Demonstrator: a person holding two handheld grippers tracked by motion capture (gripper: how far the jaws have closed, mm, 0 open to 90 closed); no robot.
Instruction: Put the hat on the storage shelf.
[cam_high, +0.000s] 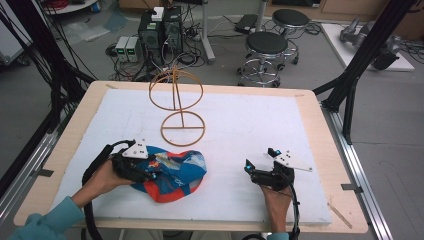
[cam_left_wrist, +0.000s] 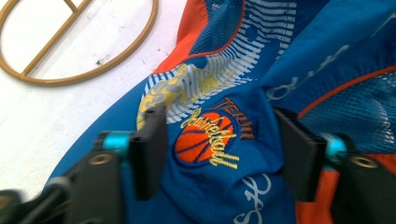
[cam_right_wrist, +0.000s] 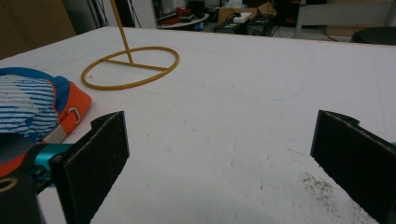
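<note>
A blue and orange basketball cap (cam_high: 177, 175) lies on the white foam board (cam_high: 250, 120) at the front left. My left gripper (cam_high: 153, 170) is down on its left side. In the left gripper view the two jaws (cam_left_wrist: 222, 135) stand on either side of the cap's basketball emblem (cam_left_wrist: 205, 140), with cloth bulging between them and a gap beside the pads. My right gripper (cam_high: 260, 158) rests open at the front right; nothing lies between its jaws (cam_right_wrist: 219, 140). The cap (cam_right_wrist: 32, 105) lies off to its left.
A gold wire stand (cam_high: 178, 97) with a ring base and an upright hoop stands on the board behind the cap; its base (cam_left_wrist: 70, 80) (cam_right_wrist: 130, 64) is near both grippers. The wooden table rim (cam_high: 320, 150) frames the board. Stools (cam_high: 266, 45) and computers stand beyond.
</note>
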